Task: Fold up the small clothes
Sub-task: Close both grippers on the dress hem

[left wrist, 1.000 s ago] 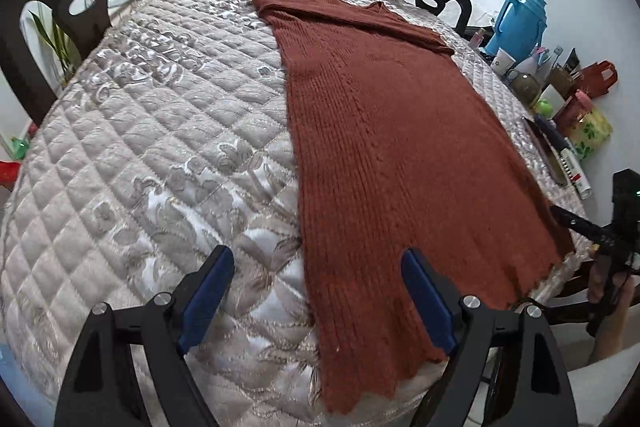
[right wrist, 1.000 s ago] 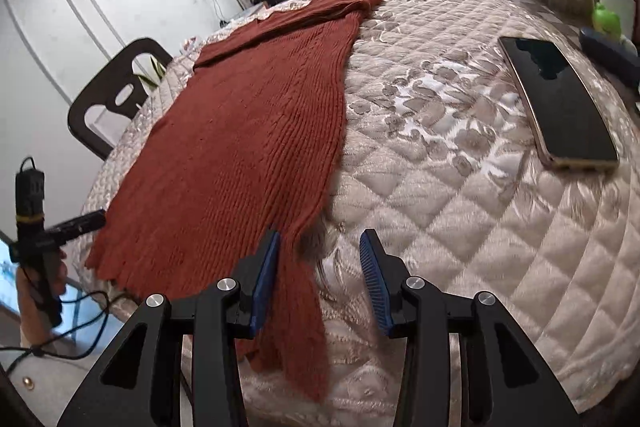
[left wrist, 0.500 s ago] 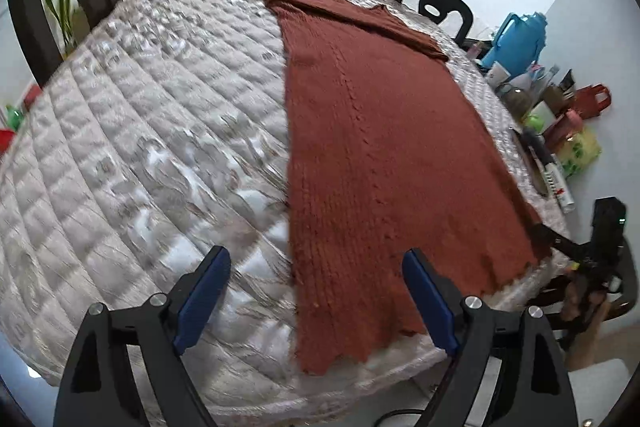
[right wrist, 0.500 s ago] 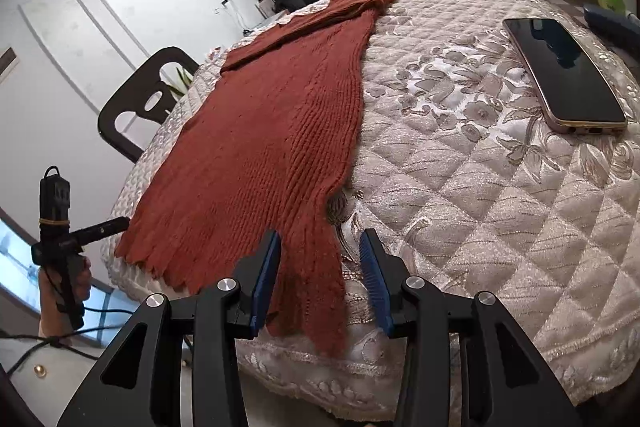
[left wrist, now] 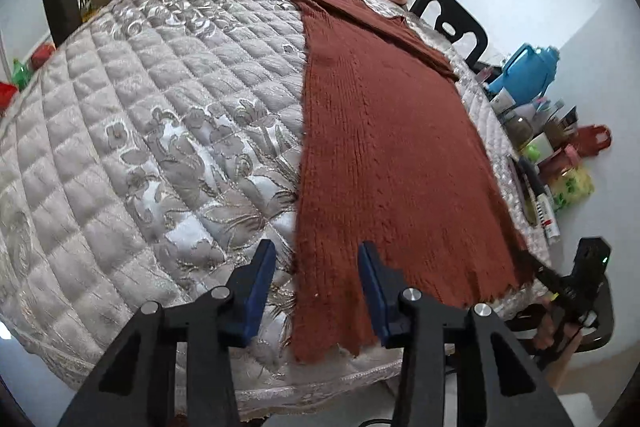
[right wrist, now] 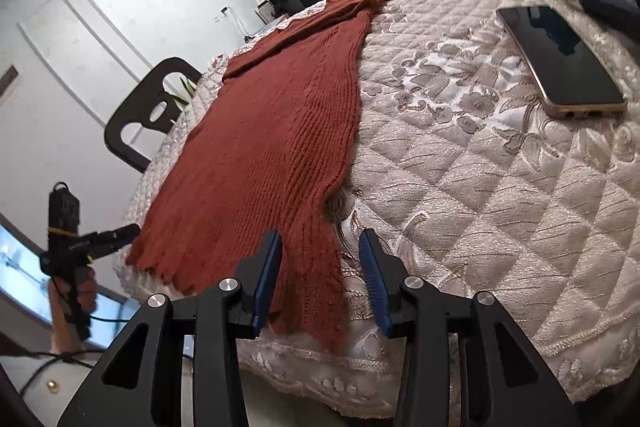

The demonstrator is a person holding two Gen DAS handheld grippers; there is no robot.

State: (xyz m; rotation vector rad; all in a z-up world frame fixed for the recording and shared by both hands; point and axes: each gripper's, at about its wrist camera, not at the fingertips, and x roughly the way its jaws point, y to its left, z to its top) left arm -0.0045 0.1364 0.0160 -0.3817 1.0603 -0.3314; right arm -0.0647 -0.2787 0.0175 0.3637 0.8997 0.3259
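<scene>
A rust-red knitted garment (left wrist: 384, 147) lies flat and lengthwise on the quilted table (left wrist: 160, 107). Its scalloped hem hangs over the near edge. My left gripper (left wrist: 316, 283) is open, its jaws on either side of the hem's left corner, just above it. In the right wrist view the garment (right wrist: 280, 131) runs away from me. My right gripper (right wrist: 320, 275) is open with its jaws on either side of the hem's right corner. Neither gripper holds the cloth.
A phone (right wrist: 560, 55) lies on the quilt right of the garment. A blue jug (left wrist: 528, 71), bottles and boxes (left wrist: 556, 155) crowd the right side. Black chairs (left wrist: 452, 23) stand around the table (right wrist: 480, 187). The other handheld gripper (right wrist: 68, 243) shows at far left.
The left gripper's jaws have narrowed from wide open and now frame the hem's left corner. The right gripper has widened a little and pulled back and up at the hem's right corner.
</scene>
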